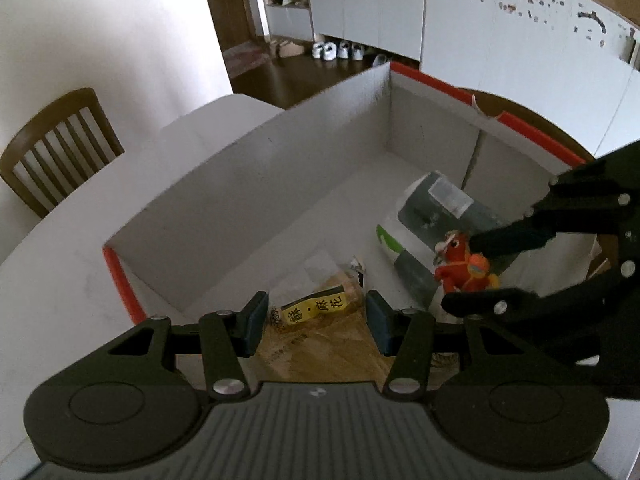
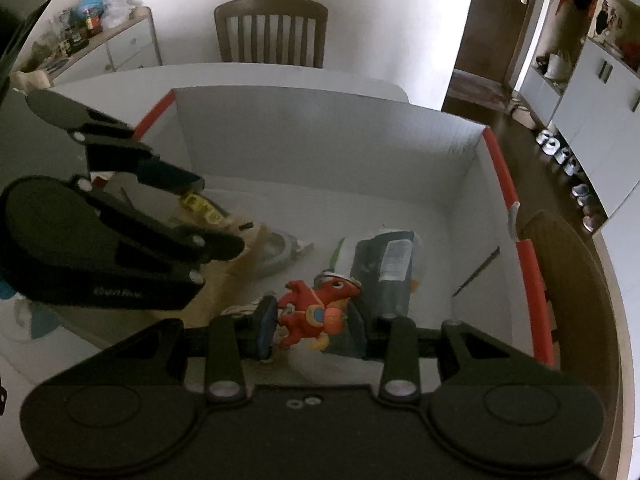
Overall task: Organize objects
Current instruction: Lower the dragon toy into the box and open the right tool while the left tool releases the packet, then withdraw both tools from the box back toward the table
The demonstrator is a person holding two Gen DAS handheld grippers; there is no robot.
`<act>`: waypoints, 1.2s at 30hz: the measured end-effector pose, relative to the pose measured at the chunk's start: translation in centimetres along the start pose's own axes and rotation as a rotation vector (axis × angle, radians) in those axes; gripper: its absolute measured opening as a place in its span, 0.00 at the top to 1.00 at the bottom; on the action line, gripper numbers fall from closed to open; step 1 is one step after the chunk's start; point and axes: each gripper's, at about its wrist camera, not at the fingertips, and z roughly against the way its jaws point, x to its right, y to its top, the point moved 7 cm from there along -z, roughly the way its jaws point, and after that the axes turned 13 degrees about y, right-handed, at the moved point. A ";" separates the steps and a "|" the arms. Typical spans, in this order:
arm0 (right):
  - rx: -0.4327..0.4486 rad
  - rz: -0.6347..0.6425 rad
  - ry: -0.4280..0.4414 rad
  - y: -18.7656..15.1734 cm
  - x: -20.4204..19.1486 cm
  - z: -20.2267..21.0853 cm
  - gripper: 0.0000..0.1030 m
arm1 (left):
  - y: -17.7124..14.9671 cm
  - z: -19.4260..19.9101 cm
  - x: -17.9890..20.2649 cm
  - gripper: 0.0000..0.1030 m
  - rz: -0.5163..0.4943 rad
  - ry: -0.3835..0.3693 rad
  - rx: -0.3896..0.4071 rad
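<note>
Both grippers are held over the open white box (image 1: 320, 152) with the red rim, which stands on the white table (image 1: 72, 264), and both are pointed steeply down into it.

The left gripper (image 1: 316, 322) is clenched on a clear snack bag (image 1: 316, 308) with a yellow label; the blue pads are pressed against its two sides. The bag is held low near the box's front left corner, its long axis running away from the fingers toward the floor of the box, and its lower end appears to be close to that floor, though contact cannot be confirmed.

The right gripper (image 2: 310, 322) is closed on a small red toy figure (image 2: 316, 308) — a dragon-like shape with an orange and yellow belly. The toy is gripped across its body, head pointed away from the fingers, and is held just above a grey pouch (image 2: 384, 264) that lies flat on the box floor toward the right wall.

The coming move is judged to turn on the drop — each item already hangs inside the walls, with bare floor left between the bag and the pouch. The two grippers are held near one another, so a release one at a time seems safest.
</note>
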 end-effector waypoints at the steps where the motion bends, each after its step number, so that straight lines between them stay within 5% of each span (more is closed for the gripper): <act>1: -0.003 0.000 -0.001 0.0 0.1 -0.1 0.64 | -0.1 -0.2 0.1 0.50 -0.002 -0.002 -0.012; 13: -0.027 -0.049 0.026 -0.1 1.7 -0.4 0.60 | -0.3 -1.1 0.2 0.45 -0.001 -0.033 -0.071; 17: -0.013 -0.045 0.034 -0.2 1.9 0.7 0.60 | -0.4 -0.7 0.4 0.39 -0.009 -0.032 -0.050; 36: 0.118 -0.021 0.072 0.5 -0.4 6.9 0.58 | -1.0 5.4 -1.1 0.38 0.126 -0.080 0.069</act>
